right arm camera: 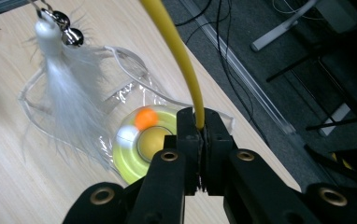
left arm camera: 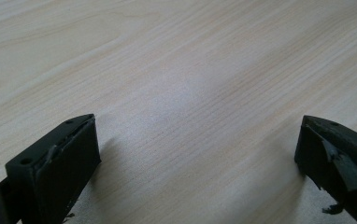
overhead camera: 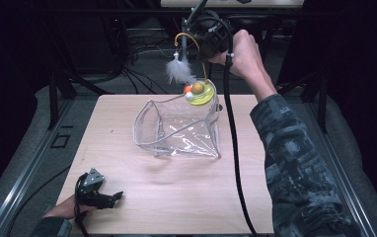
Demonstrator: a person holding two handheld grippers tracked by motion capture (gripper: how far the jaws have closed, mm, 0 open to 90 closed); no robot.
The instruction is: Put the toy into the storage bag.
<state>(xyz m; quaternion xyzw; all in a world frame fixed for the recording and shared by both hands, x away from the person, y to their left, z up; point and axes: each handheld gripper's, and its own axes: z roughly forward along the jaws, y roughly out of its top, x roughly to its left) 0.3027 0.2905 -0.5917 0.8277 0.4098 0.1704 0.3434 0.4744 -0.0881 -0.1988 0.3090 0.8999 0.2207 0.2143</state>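
- Cat toy (overhead camera: 199,89) is hanging over the clear pouch (overhead camera: 179,129) at the table's far side, apparently for lowering in.
- Right gripper (right arm camera: 199,128) is clamping its yellow stem (right arm camera: 179,51).
- Left gripper (overhead camera: 119,196) is resting near the table's front edge, jaws apart, empty.

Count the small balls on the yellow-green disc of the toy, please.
3. On the disc, an orange ball lies at the far edge, a white ball beside it, and a larger yellowish ball at the centre. The right gripper may hide others.
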